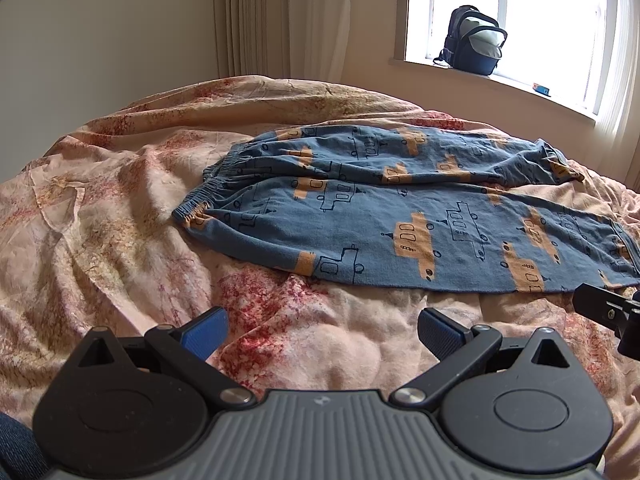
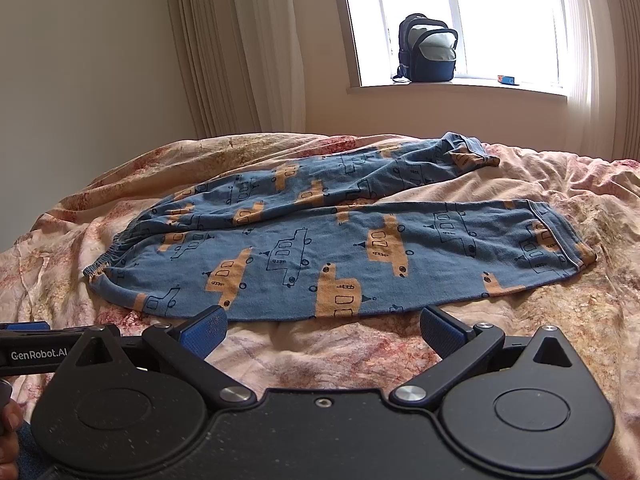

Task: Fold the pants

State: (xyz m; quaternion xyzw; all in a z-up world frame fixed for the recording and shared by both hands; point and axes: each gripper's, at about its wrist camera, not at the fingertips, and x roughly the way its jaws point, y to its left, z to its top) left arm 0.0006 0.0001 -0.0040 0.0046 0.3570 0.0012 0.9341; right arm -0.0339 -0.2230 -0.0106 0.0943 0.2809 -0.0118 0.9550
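Blue pants [image 1: 400, 208] printed with orange vehicles lie spread across the middle of my frames on a floral bedspread [image 1: 120, 220], waistband at left, legs running right. My left gripper [image 1: 322, 334] and right gripper [image 2: 322, 332] hover at bottom centre, jaws spread wide and empty; a backpack [image 2: 428, 48] sits on the windowsill at upper right.

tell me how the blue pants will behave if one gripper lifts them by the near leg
The pants look like soft, thin knit lying in wrinkles on the bedspread, so they would probably drape and sag, not hold shape. The far leg is already bunched, so it may drag and crumple further. The gathered waistband looks thicker, likely the firmer place to pinch.
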